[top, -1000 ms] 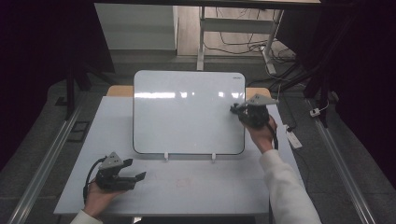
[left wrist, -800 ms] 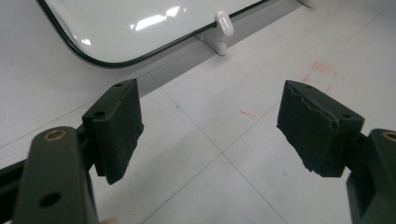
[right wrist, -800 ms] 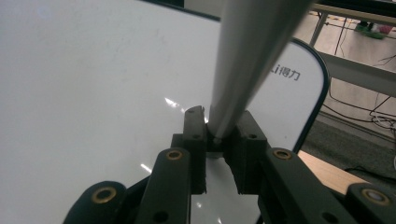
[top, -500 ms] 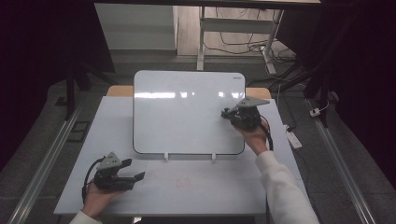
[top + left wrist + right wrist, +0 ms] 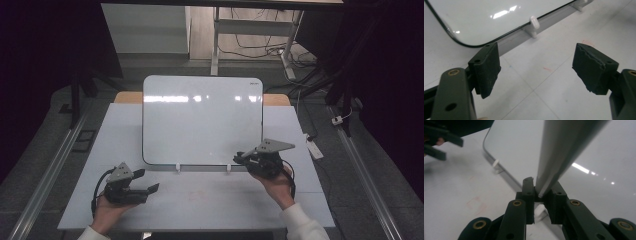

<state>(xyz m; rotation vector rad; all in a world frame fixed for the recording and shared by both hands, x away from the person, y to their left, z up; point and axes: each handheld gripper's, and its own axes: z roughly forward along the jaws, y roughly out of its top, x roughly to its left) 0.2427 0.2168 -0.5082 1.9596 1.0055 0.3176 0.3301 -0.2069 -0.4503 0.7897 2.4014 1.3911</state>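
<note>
We see the whiteboard (image 5: 202,120) propped on the table (image 5: 120,130), its long axis running left to right, its face toward us. Our right hand-held gripper (image 5: 239,159) sits at the board's lower right edge, jaws clamped on a grey stick-like thing (image 5: 559,152) we cannot identify, which points away over the board. Our left hand-held gripper (image 5: 150,189) rests below the board's lower left corner, jaws apart, with bare table around it.
</note>
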